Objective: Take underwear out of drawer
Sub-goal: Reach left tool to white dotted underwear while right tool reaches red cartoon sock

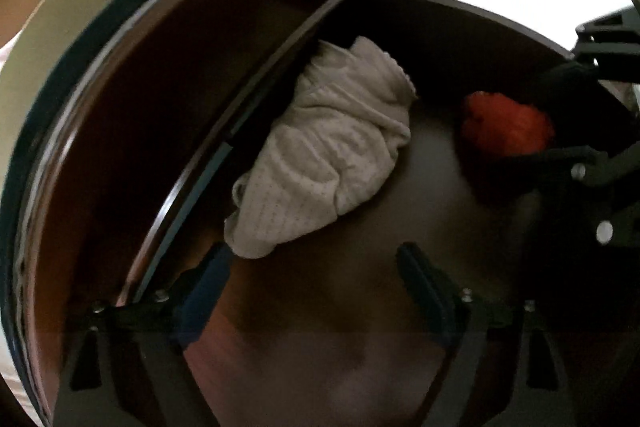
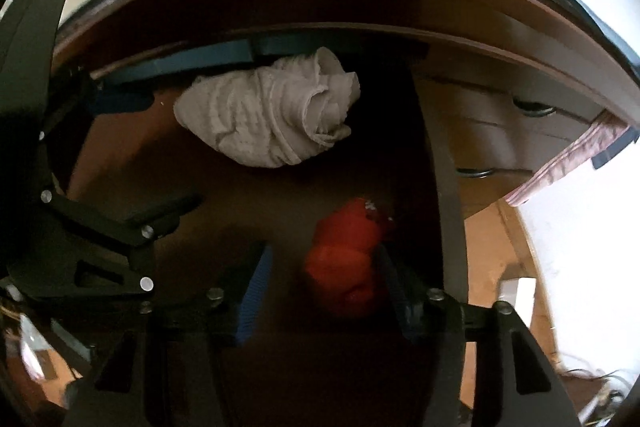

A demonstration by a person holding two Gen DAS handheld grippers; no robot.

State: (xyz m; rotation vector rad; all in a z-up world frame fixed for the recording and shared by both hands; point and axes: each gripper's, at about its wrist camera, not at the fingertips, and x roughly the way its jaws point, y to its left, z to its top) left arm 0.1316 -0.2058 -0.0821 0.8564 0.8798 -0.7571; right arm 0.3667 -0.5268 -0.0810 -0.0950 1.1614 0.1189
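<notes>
Left wrist view was mostly dark drawer (image 1: pixel 460 211) when I looked down into it. Going left to right: the cabinet edge curved up the left side, then the cream underwear (image 1: pixel 328 151) sat bunched just left of centre, shoved against the drawer's side wall, which I'd guess is simply where it got tossed. My left gripper (image 1: pixel 316 287) was at the bottom of the frame, jaws spread with nothing between them, pointing steeply down with the cream bundle just above its left finger. At middle right was the red underwear (image 1: pixel 506 129), with my right gripper (image 1: pixel 520 115) coming in from the right edge around it.

In the right wrist view, the left gripper's body filled the left edge. The cream piece was upper centre, tucked under the cabinet lip. The red piece sat at lower centre right between my right fingers, leaning on the right-hand one (image 2: pixel 394 283), while the blue-padded left one (image 2: pixel 254 303) stood clearly apart from it. So the jaws were partly open around it, not pinching yet. That hand was angled well down too. Further right were the drawer wall and the handles of the drawers below. Both pieces were in the drawer, neither lifted.
</notes>
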